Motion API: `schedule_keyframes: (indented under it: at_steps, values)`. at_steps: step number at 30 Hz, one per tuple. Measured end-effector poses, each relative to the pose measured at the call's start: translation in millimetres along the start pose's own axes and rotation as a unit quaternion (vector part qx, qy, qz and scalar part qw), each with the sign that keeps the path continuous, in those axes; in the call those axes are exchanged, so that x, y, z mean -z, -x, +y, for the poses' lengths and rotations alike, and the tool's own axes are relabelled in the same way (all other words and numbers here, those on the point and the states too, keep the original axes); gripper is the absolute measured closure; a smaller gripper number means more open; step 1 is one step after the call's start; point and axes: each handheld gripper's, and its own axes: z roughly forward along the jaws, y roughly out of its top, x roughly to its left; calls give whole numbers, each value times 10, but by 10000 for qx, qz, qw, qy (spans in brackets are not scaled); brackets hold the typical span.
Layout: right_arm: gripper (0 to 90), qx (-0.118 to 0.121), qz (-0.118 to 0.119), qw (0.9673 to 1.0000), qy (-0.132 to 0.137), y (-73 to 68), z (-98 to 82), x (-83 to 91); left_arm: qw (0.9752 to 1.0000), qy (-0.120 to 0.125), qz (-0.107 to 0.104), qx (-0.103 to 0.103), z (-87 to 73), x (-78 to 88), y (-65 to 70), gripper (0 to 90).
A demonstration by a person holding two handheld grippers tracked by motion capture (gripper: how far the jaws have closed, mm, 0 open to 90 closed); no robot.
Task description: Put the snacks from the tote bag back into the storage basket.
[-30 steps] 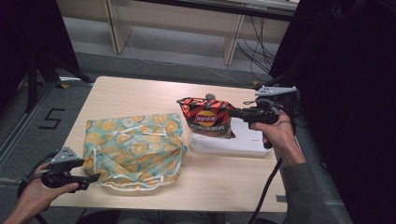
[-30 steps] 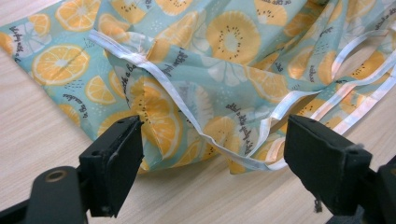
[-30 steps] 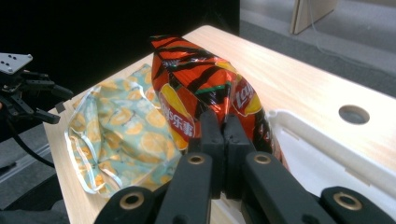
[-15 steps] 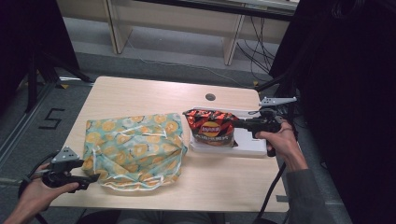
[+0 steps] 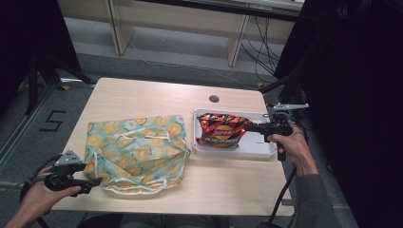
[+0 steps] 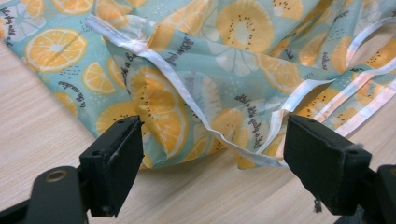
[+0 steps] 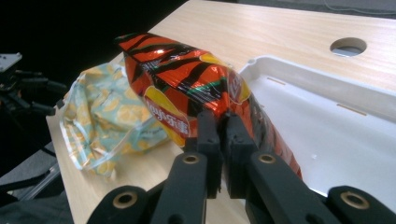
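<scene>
Left gripper [image 5: 90, 183]: at the near-left table edge, jaws spread wide and holding nothing; in the left gripper view they straddle the white-trimmed hem of the cloth bag without pressing on it. It sits where it did a second ago.

Cloth bag [image 5: 135, 152]: a turquoise tote printed with orange slices, lying flat and rumpled on the left half of the wooden table [image 5: 152, 95], its white straps loose on top.

Chip bag [image 5: 222, 130]: a red, black-striped crisp packet. A second ago it hung in the air above the tray; now it lies down inside the white tray [image 5: 259, 149], at the tray's left end.

Chip bag axis: long axis runs across the table, left to right, roughly level; the pinched end points right toward the gripper, the free end points left toward the cloth bag.

Right gripper [image 7: 218, 140]: jaws clenched on the packet's crimped end, pads pressing the foil between them.

Meaning: the packet looks set down, so letting go seems the step in hand; the tote is probably its next stop.
</scene>
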Motion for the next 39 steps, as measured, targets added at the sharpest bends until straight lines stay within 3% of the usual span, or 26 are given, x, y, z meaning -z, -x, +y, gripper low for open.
schedule_keyframes:
  at_steps: [2,3,4,6,9,10,11,13,14,16,17,18,19,20,21,23,24,25,26,27,29,33,37,38,39]
  values:
    - [877,-40,-16,10000,18,23,19,-10,10000,-40,-71,-27,6,-1,-1,197]
    - [876,114,-102,9998,94,49,30,-21,10000,-20,-66,-23,5,-6,2,199]
    - [873,-7,-95,9999,69,40,50,-26,10000,-17,-58,-29,4,-9,2,199]
    - [867,18,-162,9998,62,47,73,-33,10000,-19,-61,-30,4,-11,2,200]
    - [840,14,-318,9995,46,49,140,-72,10000,-35,-85,-23,5,-11,-3,202]
    - [833,132,-401,9991,45,70,156,-88,10000,-27,-70,-36,5,-11,-3,205]
    - [831,-68,-442,9990,20,48,161,-106,10000,-19,-71,-32,6,-9,-1,207]
    - [827,86,-643,9978,109,88,190,-137,10000,-17,-55,-37,7,-6,1,209]
    - [828,-97,-656,9977,114,64,194,-146,10000,-4,-11,-58,7,-3,-1,211]
    - [827,13,-779,9968,196,80,208,-165,10000,-4,54,-69,10,8,-3,215]
    - [824,-92,-924,9954,256,60,220,-182,10000,62,20,6,5,4,-9,215]
    - [817,-116,-1124,9928,392,68,243,-221,9999,23,93,-47,8,22,-15,215]
    - [817,-116,-1124,9928,392,68,243,-221,9999,23,93,-47,8,22,-15,215]
    - [818,-227,-1250,9908,462,88,268,-246,9999,79,74,-11,3,21,-21,215]
    - [824,-133,-1306,9903,460,111,282,-246,10000,32,68,-25,6,30,-29,215]
    - [849,-360,-1351,9887,542,109,307,-293,9999,76,117,26,6,35,-33,215]
    - [869,-242,-1448,9877,536,137,325,-296,9999,64,147,25,7,43,-35,215]
    - [888,-374,-1469,9867,586,125,338,-321,9999,74,85,35,4,44,-41,215]
    - [894,-290,-1569,9854,602,143,361,-348,9999,66,89,26,3,51,-40,215]
    - [900,-438,-1562,9850,584,125,373,-370,9999,89,109,11,0,57,-41,213]
    - [900,-496,-1646,9829,657,151,405,-432,9999,104,80,37,0,70,-43,211]
    - [900,-382,-1793,9811,615,204,473,-508,9999,105,85,20,-6,75,-47,207]
    - [900,-514,-1952,9776,593,195,527,-580,9999,112,68,27,-4,68,-37,207]
    - [900,-331,-2036,9766,609,222,535,-600,9999,111,58,16,-4,68,-38,207]
    - [900,-485,-2066,9755,576,202,547,-616,10000,79,26,-5,-4,71,-40,207]
